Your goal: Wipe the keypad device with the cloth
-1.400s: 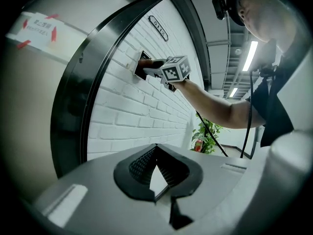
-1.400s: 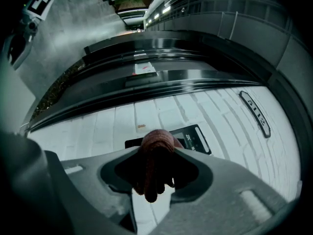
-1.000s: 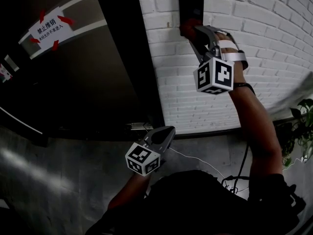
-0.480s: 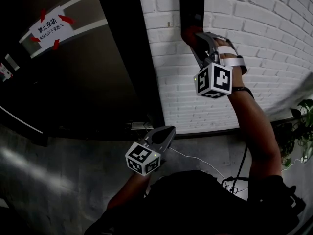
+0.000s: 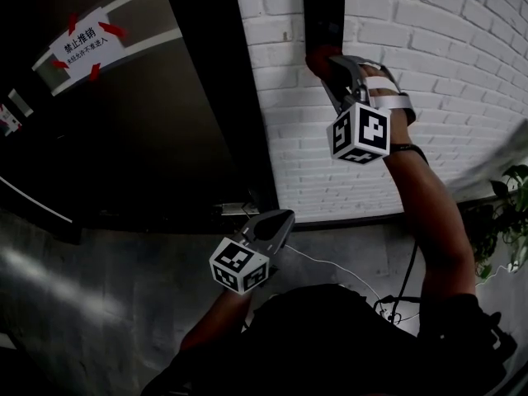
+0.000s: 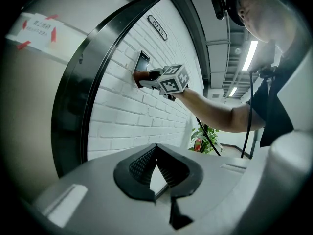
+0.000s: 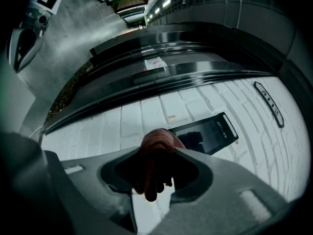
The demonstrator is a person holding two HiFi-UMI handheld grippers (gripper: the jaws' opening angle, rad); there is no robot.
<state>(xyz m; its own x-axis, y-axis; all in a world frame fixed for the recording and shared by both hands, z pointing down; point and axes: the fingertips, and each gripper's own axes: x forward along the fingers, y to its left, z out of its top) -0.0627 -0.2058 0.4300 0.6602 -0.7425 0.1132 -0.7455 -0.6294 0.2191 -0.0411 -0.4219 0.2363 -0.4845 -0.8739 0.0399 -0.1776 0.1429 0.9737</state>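
A black keypad device is fixed high on the white brick wall. My right gripper is shut on a reddish-brown cloth, and the cloth presses against the device's lower end. My left gripper hangs low by the wall's foot, shut with nothing between its jaws.
A dark door with a white notice stands left of the wall behind a black frame. A white cable runs along the grey floor. A potted plant grows at the right.
The right gripper with the cloth has slid slightly down the device over the last second, then held. The left gripper has barely moved.
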